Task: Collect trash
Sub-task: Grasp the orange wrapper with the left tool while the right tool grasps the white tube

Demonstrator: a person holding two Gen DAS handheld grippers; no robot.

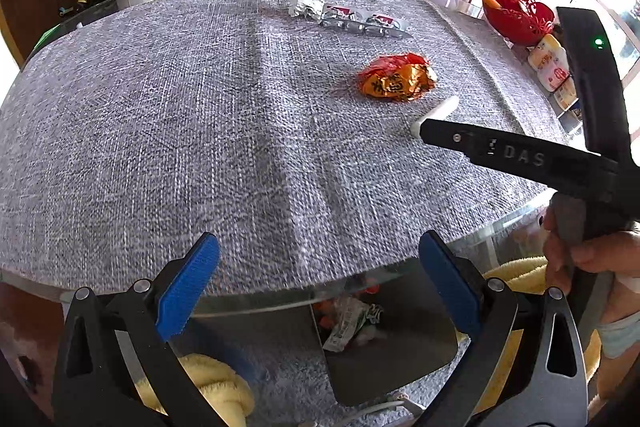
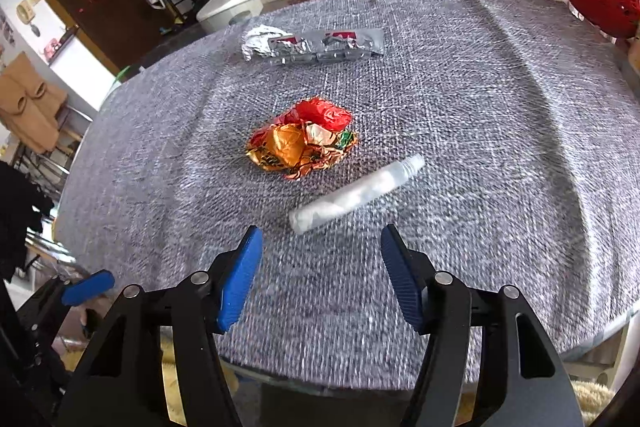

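Left tool [image 1: 320, 283]: wide apart, empty, over the worktop's [image 1: 160, 131] near edge.
Right tool [image 2: 322, 275]: partly spread, empty.
Clear tube [image 2: 356, 193]: just beyond it.
Crumpled wrapper [image 2: 304, 145]: mid-worktop.
Foil packs [image 2: 316, 47]: far side.

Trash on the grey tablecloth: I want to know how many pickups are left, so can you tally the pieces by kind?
Crumpled red and orange wrapper: 1
White rolled tube-shaped piece: 1
Crumpled silver foil: 1
Clear plastic packets with red labels: 2, as far as the views show
Total: 5
Neither claw holds anything.
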